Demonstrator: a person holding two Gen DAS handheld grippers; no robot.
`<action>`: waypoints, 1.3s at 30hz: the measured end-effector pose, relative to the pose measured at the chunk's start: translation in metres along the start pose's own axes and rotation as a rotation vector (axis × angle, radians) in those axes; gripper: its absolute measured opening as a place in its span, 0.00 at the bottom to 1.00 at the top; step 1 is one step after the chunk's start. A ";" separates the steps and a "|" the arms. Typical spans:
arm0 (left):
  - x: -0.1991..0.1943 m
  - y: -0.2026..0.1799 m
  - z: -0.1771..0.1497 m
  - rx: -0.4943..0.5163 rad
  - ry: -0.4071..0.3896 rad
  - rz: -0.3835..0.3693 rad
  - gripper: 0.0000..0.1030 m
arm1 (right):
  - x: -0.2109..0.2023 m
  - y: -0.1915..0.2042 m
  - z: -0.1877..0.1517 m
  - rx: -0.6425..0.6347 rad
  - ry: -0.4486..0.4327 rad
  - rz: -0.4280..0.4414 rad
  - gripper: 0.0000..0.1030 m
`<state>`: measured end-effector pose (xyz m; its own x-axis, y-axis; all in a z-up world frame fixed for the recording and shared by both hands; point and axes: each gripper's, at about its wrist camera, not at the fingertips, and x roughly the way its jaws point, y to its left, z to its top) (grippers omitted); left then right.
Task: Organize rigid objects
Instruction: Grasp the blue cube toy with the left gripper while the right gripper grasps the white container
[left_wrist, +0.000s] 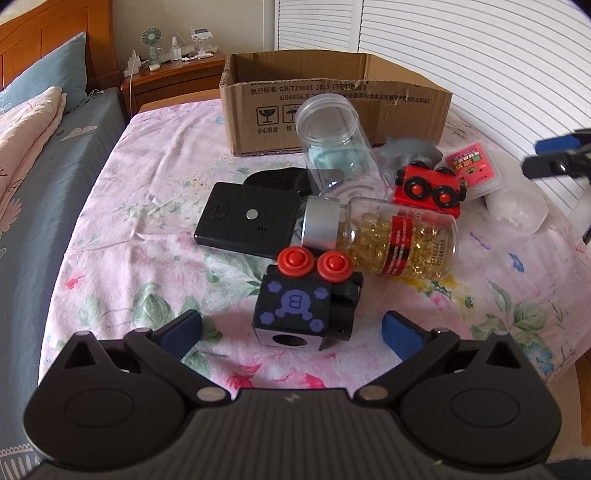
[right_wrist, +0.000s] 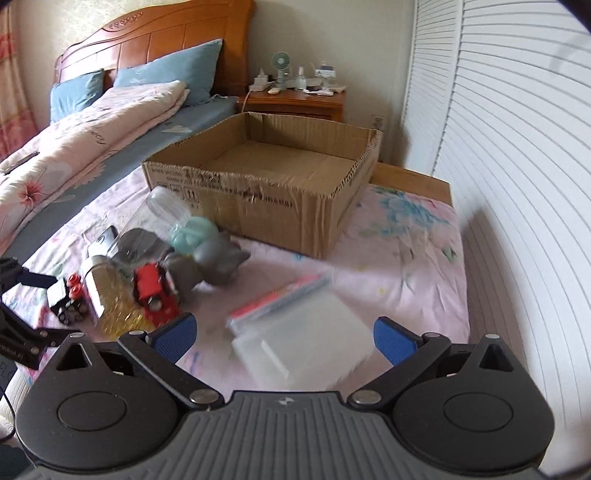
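Note:
My left gripper (left_wrist: 291, 326) is open just in front of a black toy block with red wheels (left_wrist: 304, 301); the block lies between its blue pads, untouched. Behind it lie a capsule bottle with a silver cap (left_wrist: 380, 236), a black flat device (left_wrist: 247, 218), a clear jar (left_wrist: 338, 144), a red toy car (left_wrist: 428, 188), a grey toy (left_wrist: 410, 147) and a pink card case (left_wrist: 472, 164). My right gripper (right_wrist: 284, 336) is open above a clear plastic box (right_wrist: 303, 343), with the pink card case (right_wrist: 277, 295) beside it. The cardboard box (right_wrist: 273, 173) stands open and empty behind.
Everything rests on a table with a pink floral cloth (left_wrist: 147, 206). A bed with pillows (right_wrist: 92, 122) lies to the left. A wooden nightstand (right_wrist: 295, 99) holds a small fan and bottles. White louvred doors (right_wrist: 517, 147) run along the right.

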<state>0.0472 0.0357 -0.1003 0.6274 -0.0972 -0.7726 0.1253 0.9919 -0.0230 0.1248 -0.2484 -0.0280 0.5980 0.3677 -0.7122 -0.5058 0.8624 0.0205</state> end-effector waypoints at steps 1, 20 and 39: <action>0.000 0.000 0.000 -0.002 -0.002 0.002 1.00 | 0.007 -0.005 0.005 -0.001 0.009 0.016 1.00; -0.003 0.003 -0.007 0.022 -0.041 -0.017 1.00 | 0.023 0.040 -0.030 -0.002 0.255 -0.004 1.00; -0.007 -0.001 0.002 0.068 -0.053 -0.057 0.60 | 0.031 0.043 -0.046 0.010 0.229 -0.054 1.00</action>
<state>0.0443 0.0355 -0.0941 0.6573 -0.1594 -0.7366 0.2125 0.9769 -0.0218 0.0931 -0.2158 -0.0810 0.4665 0.2333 -0.8532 -0.4703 0.8824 -0.0158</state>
